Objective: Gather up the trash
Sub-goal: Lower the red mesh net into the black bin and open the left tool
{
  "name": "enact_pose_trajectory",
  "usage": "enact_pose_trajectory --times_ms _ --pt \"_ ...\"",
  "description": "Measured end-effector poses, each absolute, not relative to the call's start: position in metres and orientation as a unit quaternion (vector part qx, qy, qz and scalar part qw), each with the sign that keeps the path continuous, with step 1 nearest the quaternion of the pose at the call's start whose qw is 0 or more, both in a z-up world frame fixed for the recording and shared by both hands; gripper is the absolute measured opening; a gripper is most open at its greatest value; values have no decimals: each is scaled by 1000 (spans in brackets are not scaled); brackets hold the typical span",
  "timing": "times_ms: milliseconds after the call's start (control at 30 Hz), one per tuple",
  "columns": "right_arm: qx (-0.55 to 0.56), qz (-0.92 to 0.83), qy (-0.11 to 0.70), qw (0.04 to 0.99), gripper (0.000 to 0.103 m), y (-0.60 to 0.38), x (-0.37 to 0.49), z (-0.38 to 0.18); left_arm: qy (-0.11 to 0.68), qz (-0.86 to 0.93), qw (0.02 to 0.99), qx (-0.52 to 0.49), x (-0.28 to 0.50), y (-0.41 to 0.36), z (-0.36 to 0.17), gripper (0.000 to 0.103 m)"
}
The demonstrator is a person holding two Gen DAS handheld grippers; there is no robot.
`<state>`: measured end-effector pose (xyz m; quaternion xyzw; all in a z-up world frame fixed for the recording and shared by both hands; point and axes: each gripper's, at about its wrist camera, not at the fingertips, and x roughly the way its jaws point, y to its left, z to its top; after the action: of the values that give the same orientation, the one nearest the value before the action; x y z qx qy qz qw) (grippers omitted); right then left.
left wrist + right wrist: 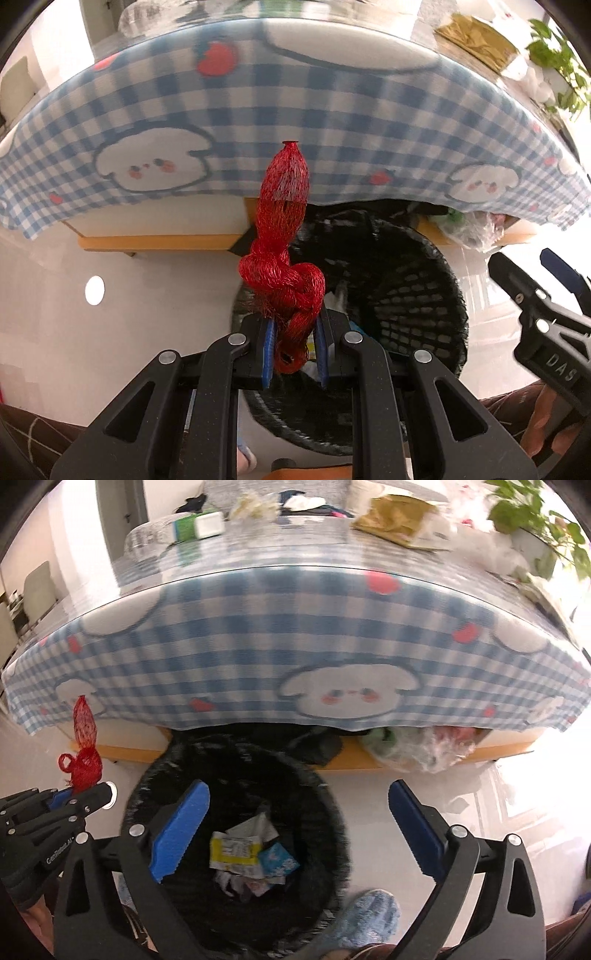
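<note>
A twisted red net bag [286,266] stands up between the blue pads of my left gripper [295,350], which is shut on its lower end. Just beyond it sits the black mesh waste basket [417,295]. In the right wrist view my right gripper [295,834] is open with nothing between its fingers, hanging right over the black mesh waste basket [147,812]. Crumpled wrappers [251,853] lie at the bottom of it. The left gripper [74,797] with the red net bag [83,753] shows at the left edge, beside the basket's rim.
A table with a blue checked cloth [258,635] stands right behind the basket; clutter and a paper bag [399,517] lie on top. A clear plastic bag [424,749] sits on a low shelf under the table. A blue slipper [365,919] is beside the basket.
</note>
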<state>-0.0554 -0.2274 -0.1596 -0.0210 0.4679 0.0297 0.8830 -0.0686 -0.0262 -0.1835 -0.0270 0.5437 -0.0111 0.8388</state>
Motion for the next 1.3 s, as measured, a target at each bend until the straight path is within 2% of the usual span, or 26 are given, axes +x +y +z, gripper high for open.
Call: enact_pose_trajectory --times_ms 533,867,967,1033,1300 --pt "6 -19 467 884 95 -300 -55 -153 554 -49 831 -7 -63 -93 -195 17" --pt "0 -39 471 882 95 -308 -54 -155 544 -61 837 -4 -63 -106 -192 26" --pt "-1 -36 469 882 95 -307 -53 -154 541 -63 839 -2 -64 -106 -191 33" --pt "0 -35 468 883 95 -306 -53 -154 540 -63 840 1 -64 -108 -191 41" --pt "8 -36 464 885 95 -306 -53 -151 537 -58 842 3 -64 -103 -188 60"
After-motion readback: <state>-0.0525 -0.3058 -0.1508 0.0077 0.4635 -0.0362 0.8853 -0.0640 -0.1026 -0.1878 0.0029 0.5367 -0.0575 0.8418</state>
